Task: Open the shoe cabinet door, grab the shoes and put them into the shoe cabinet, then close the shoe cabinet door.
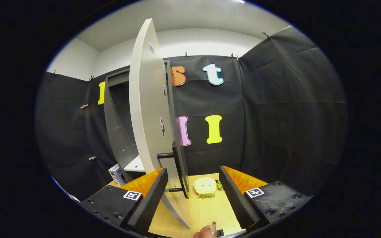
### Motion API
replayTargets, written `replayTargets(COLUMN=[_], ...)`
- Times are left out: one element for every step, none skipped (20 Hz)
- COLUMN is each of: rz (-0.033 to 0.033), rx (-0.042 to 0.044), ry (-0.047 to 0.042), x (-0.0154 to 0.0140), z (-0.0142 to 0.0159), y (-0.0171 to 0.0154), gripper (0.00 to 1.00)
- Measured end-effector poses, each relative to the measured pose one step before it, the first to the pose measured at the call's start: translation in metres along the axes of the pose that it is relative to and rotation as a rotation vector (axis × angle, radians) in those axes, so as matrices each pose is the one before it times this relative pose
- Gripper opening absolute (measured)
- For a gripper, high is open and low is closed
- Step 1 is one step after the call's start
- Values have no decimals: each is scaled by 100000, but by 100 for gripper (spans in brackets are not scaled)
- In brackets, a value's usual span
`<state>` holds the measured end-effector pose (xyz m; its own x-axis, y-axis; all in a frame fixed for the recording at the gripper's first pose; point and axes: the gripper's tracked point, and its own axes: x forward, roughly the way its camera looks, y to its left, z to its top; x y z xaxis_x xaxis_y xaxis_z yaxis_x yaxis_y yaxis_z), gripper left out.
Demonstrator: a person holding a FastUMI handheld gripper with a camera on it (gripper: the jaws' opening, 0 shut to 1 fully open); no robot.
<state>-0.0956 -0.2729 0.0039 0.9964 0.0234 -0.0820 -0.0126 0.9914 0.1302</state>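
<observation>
**Pale door, dark cabinet, yellow slipper on blond wood**

From my remote station I see the shoe cabinet door [146,109] in a plain off-white, its bar handle [180,168] black. The shoe cabinet [119,125] behind it is dark grey inside, with a white shelf [135,165] low down. The table [197,211] is light wood with a fine grain. On it, beyond the fingers, lies a pale yellow fuzzy shoe [205,187] with a green trim at its near edge. The gripper [193,201], its fingers spread apart, carries orange ribbed bodies and black mounts with black-and-white square markers. The booth's cloth wall [286,109] is black; the upper wall is white.
</observation>
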Motion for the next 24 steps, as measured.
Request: replayTargets(rz=[1395,561,436,208,605,885,1163,1247,937,323,377,594,764,610,259,131,345,498,372,179,7,-299,-616,-578], rx=[-577,-816,-867,-960,-679,-350,249,296,727,638,634,563,406,280,216,247,169,-143,-96,-240,119,173,375,633], ry=[-252,-34,-538,-14,-651,356,134,578,60,276,106,267,230,130,-92,-112,-97,17,120,252,257,138,123,502], x=[91,63,616,380,156,-64,-22,87,87,241,99,82,91,292,291,309,232,316,329,514,498,592,612,591], z=[55,-77,-318,-298,55,-37,38,-64,-75,8,-46,-73,-224,27,-195,-98,-111,-104,-75,-203,-139,-95,-145,-269], y=[352,423,692,742,630,681,781,730,694,750,697,805,846,910,922,887,1005,1181,969,981,971,963,739,715], gripper=[98,98,98,98,98,98,98,98,98,98,98,98,98,98,98,98,98,98,98,98,98,98,98,98])
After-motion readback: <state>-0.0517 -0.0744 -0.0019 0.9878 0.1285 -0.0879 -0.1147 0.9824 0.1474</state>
